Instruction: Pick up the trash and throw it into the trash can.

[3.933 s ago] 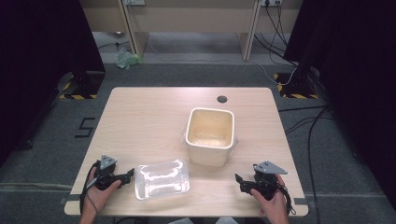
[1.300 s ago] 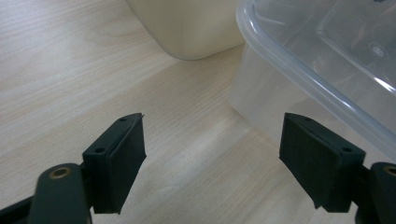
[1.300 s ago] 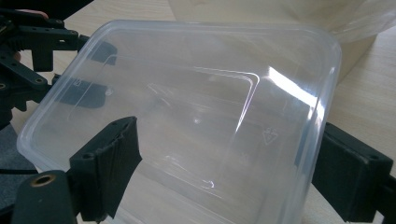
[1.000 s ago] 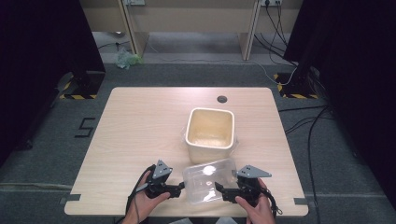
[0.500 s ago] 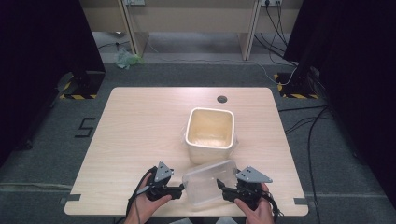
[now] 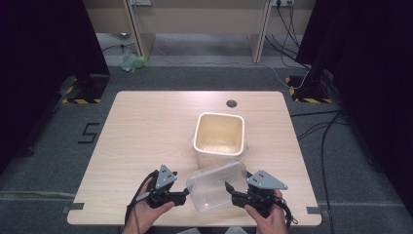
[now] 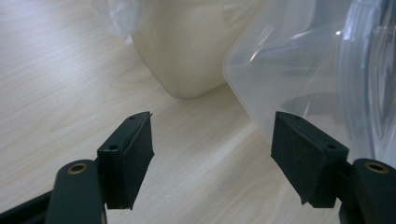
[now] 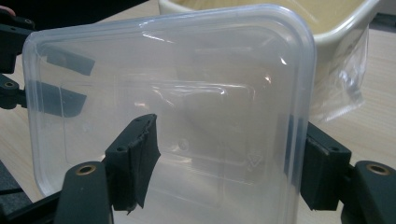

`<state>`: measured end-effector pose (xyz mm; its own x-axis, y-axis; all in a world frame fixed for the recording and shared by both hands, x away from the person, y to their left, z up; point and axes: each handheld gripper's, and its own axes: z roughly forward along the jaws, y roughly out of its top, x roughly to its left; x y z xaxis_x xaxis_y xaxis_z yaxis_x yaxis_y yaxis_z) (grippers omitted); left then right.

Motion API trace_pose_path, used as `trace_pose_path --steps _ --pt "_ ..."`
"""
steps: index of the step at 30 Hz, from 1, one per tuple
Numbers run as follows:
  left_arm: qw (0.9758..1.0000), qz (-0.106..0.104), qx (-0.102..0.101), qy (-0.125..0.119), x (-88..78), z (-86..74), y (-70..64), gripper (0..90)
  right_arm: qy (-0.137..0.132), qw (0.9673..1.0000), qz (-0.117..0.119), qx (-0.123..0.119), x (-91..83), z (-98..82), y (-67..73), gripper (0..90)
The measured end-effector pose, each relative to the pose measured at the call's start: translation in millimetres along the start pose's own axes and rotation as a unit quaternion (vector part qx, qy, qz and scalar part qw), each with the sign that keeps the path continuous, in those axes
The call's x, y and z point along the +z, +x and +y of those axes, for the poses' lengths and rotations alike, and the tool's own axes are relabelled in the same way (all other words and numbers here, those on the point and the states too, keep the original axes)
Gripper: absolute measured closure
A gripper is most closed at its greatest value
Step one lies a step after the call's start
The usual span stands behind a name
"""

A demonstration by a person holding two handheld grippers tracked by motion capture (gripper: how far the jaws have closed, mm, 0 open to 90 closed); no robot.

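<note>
A person is holding a clear container between both tongs, tilted above the table. The right gripper has just been closing across its rim. The left gripper, closed down, is touching its opposite edge. The cream tub just beyond is waiting, and placement is still pending.

A lab: around the tabletop are black curtains, floor cables and hazard-striped stand bases.
</note>
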<state>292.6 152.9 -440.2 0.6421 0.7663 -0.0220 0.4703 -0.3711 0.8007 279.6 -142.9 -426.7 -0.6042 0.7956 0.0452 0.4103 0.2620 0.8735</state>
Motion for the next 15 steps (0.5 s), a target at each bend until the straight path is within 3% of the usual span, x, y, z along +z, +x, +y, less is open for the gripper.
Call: trace_pose_path --steps 5,15 --pt "1.0000 0.003 0.007 -0.002 -10.3 7.9 0.9 29.0 -0.008 0.9999 0.006 0.000 -6.0 11.4 2.8 30.8" --pt "0.9998 0.010 0.015 -0.013 -30.3 15.9 -2.0 29.0 -0.017 0.9995 -0.004 -0.025 -20.4 32.4 18.0 30.6"
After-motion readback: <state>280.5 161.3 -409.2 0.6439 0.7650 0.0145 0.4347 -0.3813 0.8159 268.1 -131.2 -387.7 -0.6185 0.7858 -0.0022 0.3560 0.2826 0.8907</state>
